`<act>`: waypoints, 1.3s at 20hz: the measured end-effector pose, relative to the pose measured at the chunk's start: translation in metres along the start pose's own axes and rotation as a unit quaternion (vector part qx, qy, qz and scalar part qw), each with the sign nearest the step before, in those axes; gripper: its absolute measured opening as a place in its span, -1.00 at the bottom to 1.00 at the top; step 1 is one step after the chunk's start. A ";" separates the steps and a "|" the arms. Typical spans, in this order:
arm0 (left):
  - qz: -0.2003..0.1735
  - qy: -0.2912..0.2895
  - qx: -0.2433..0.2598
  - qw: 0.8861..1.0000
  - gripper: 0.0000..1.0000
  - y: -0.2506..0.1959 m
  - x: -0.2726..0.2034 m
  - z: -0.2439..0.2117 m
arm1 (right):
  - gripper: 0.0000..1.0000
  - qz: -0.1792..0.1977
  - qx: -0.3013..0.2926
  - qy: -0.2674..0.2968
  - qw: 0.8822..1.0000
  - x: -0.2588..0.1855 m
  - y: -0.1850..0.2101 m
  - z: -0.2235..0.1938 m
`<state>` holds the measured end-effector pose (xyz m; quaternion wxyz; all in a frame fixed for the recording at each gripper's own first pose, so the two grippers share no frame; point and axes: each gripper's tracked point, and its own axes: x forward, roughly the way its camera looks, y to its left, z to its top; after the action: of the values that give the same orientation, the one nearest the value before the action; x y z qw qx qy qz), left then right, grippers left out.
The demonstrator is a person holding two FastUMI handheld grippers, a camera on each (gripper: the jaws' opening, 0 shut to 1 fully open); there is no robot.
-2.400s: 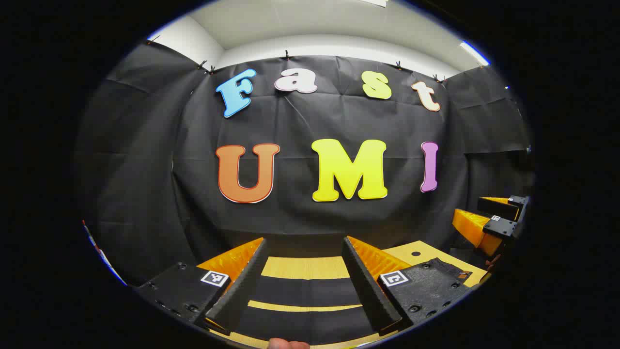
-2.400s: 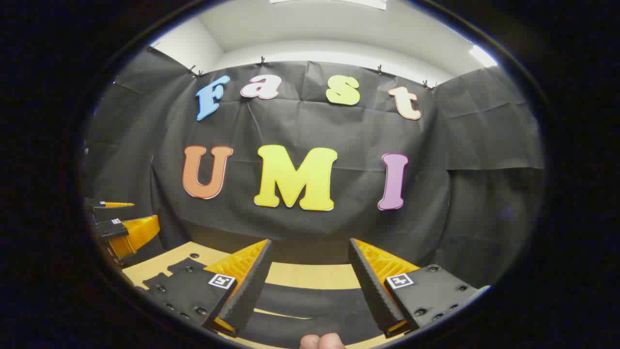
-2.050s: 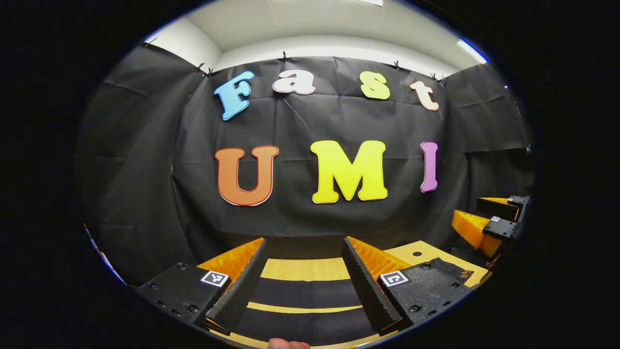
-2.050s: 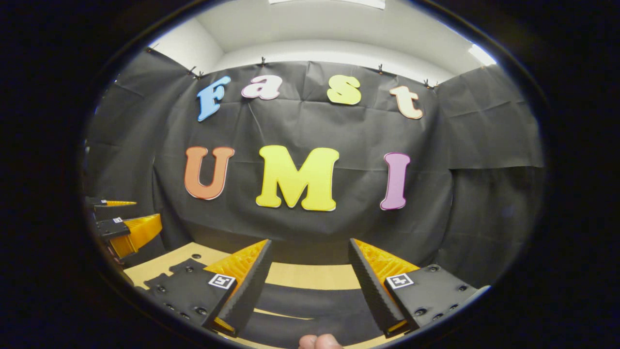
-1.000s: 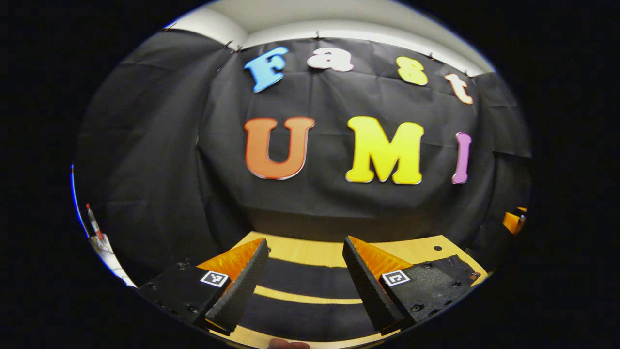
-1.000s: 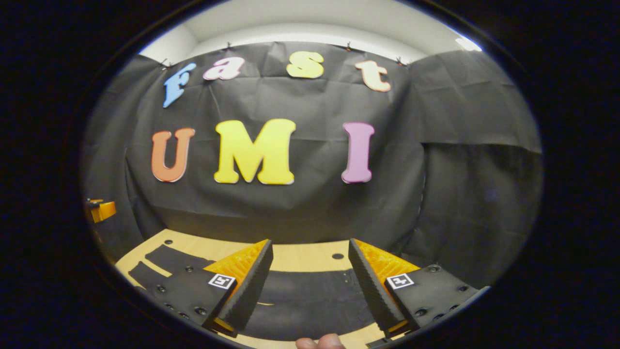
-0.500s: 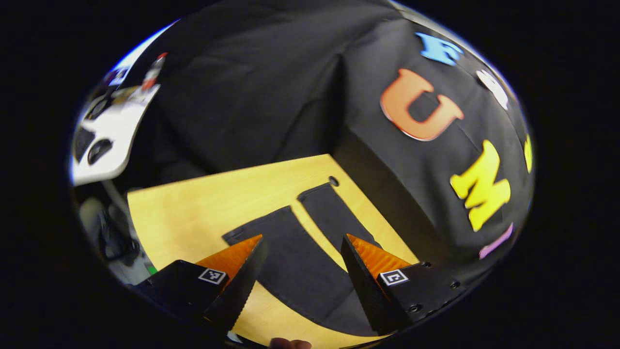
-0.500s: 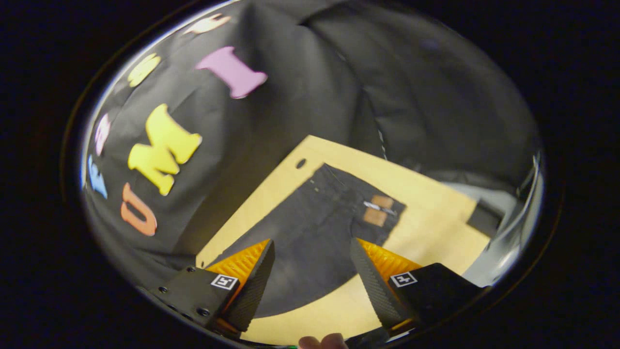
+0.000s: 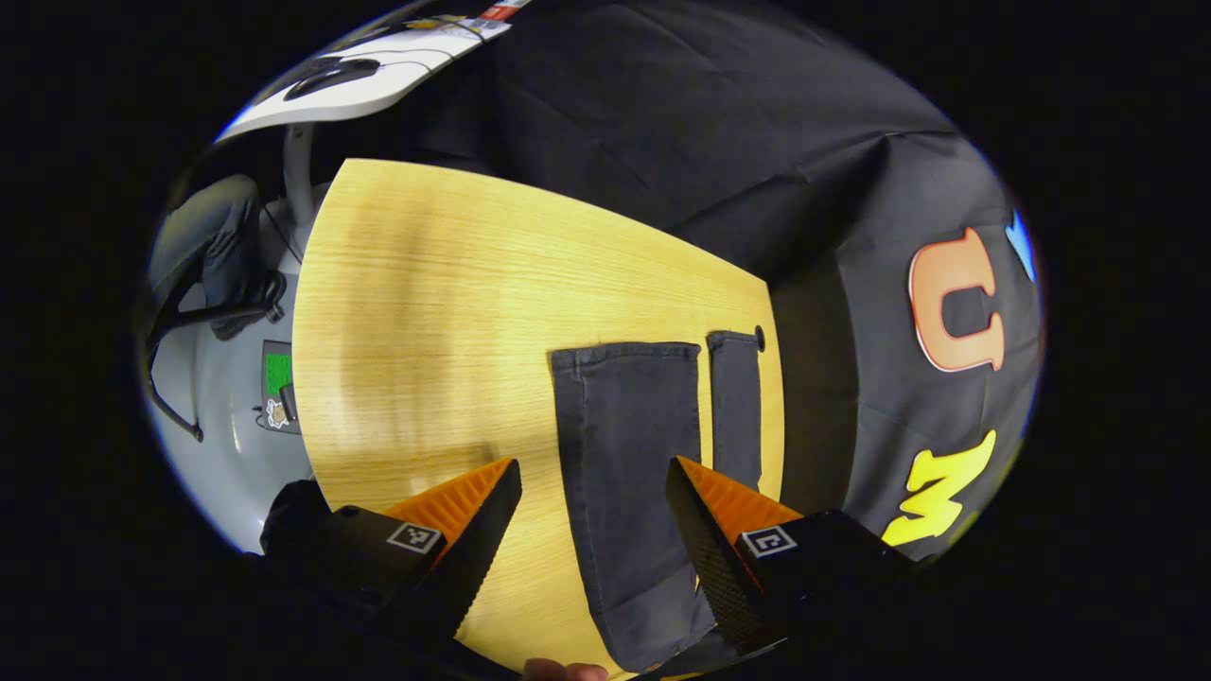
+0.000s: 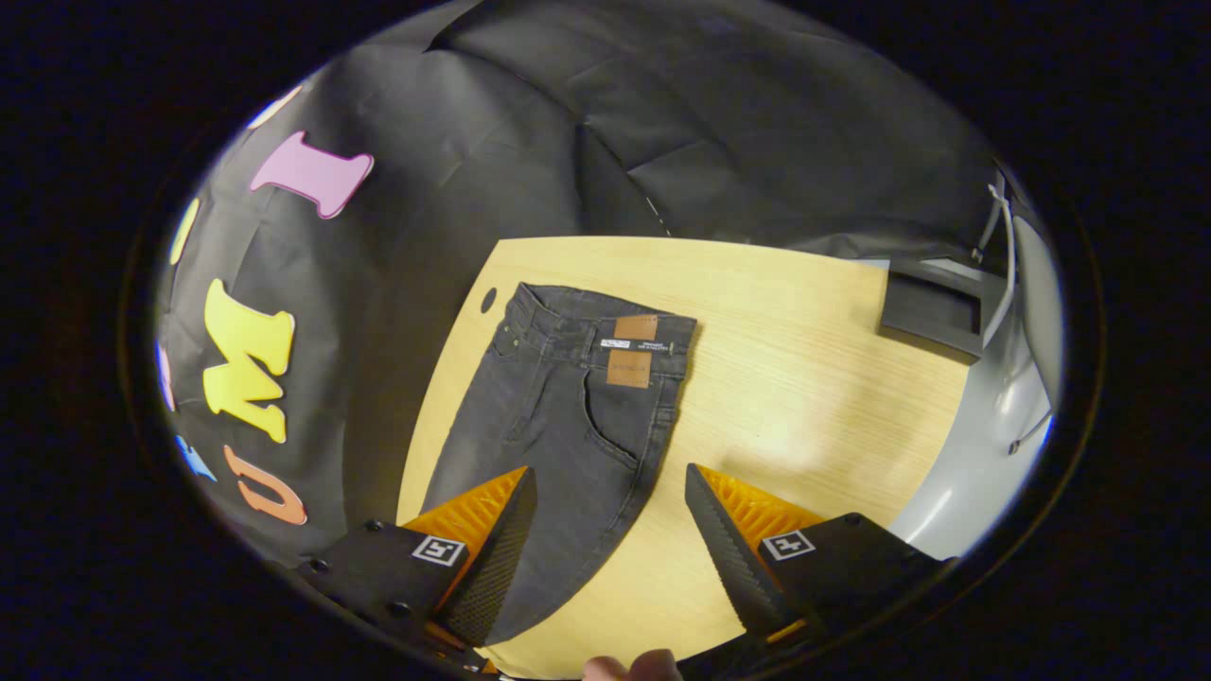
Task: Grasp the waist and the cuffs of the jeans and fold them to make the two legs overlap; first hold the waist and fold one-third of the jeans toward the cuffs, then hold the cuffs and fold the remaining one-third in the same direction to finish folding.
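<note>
Both tongs now tip down over the worktop [image 9: 426, 312], where 2.4 s ago each faced the booth wall almost level and saw just a strip of wood and dark cloth. Half a second ago they were part-way through that turn; the wall has since slid off to one side of each view.

The left tongs [image 9: 591, 478] stand wide open and grip nothing. Ahead of them, between and beyond their fingers, lie the two legs of the jeans [image 9: 629, 454], flat on the wood and side by side with a narrow gap between. The cuffs [image 9: 626, 352] are at the far end from these tongs, the nearer leg wider in view than the one by the wall. A fingertip [image 9: 563, 671] of the holding hand shows at the bottom edge, as before.

The right tongs [image 10: 610, 515] are likewise spread wide and empty. The waist [image 10: 605, 326] lies ahead of them, beyond the fingertips, with two brown patches on the band; the seat and thigh run back toward and under the left-hand finger. A second ago this view caught only a sliver of that cloth between the fingers. Beyond the right-hand finger the wood is bare up to its edge, with a dark box [image 10: 932, 307] past it.

The jeans lie unfolded and untouched, and each tongs hangs above them, apart from the cloth.
</note>
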<state>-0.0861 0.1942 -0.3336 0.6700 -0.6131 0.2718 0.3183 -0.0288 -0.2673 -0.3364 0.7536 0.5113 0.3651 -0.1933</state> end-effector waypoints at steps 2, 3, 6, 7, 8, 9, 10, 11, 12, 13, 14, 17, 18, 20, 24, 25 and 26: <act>0.008 0.000 -0.016 1.000 1.00 0.001 0.013 0.005 | 0.96 -0.003 0.028 0.005 1.000 0.006 0.002 0.003; 0.009 0.002 -0.021 1.000 1.00 -0.002 0.020 0.007 | 0.96 -0.005 0.040 0.002 0.999 0.007 0.000 0.007; 0.014 0.000 -0.020 1.000 1.00 -0.007 0.037 0.014 | 0.95 -0.021 0.060 -0.002 0.998 0.013 -0.006 0.015; 0.017 0.001 -0.013 1.000 0.97 -0.010 0.042 0.014 | 0.95 -0.026 0.066 -0.005 0.997 0.018 -0.010 0.019; 0.019 0.002 -0.003 1.000 0.98 -0.013 0.046 0.014 | 0.95 -0.032 0.071 -0.005 0.997 0.025 -0.012 0.021; 0.020 0.004 0.007 1.000 0.98 -0.016 0.048 0.013 | 0.95 -0.038 0.074 -0.007 0.997 0.031 -0.016 0.023; 0.021 0.006 0.015 1.000 0.98 -0.019 0.052 0.012 | 0.95 -0.044 0.075 -0.007 0.996 0.036 -0.018 0.026; 0.019 0.007 0.021 1.000 1.00 -0.023 0.056 0.012 | 0.83 -0.045 0.076 -0.009 0.996 0.041 -0.017 0.031; 0.017 0.009 0.024 1.000 0.98 -0.028 0.059 0.010 | 0.83 -0.046 0.075 -0.010 0.996 0.045 -0.013 0.034; 0.015 0.010 0.025 1.000 0.99 -0.031 0.062 0.009 | 0.83 -0.048 0.070 -0.011 0.996 0.048 -0.012 0.038; 0.014 0.011 0.024 1.000 0.96 -0.034 0.063 0.009 | 0.93 -0.049 0.065 -0.012 0.997 0.051 -0.010 0.041; 0.012 0.018 0.024 0.999 0.94 -0.043 0.072 0.008 | 0.83 -0.053 0.058 -0.012 0.997 0.064 0.003 0.048; 0.010 0.019 0.025 0.999 0.94 -0.049 0.076 0.007 | 0.90 -0.059 0.052 -0.012 0.997 0.067 0.005 0.049; 0.011 0.022 0.030 0.999 0.93 -0.055 0.081 0.006 | 0.83 -0.078 0.033 -0.011 0.996 0.073 0.005 0.049; 0.036 0.025 0.053 0.998 0.72 -0.053 0.091 0.004 | 0.86 -0.160 0.022 -0.017 0.987 0.074 -0.004 0.048; 0.045 0.030 0.058 0.997 0.52 -0.051 0.091 0.001 | 0.59 -0.180 0.031 -0.018 0.983 0.074 -0.008 0.048; 0.046 0.030 0.060 0.997 0.58 -0.050 0.094 0.000 | 0.49 -0.187 0.041 -0.020 0.981 0.074 -0.010 0.049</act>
<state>0.0131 0.2009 -0.3717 0.6818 -0.5679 0.3385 0.3132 0.0305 -0.3099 -0.3876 0.6893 0.4606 0.4312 -0.3561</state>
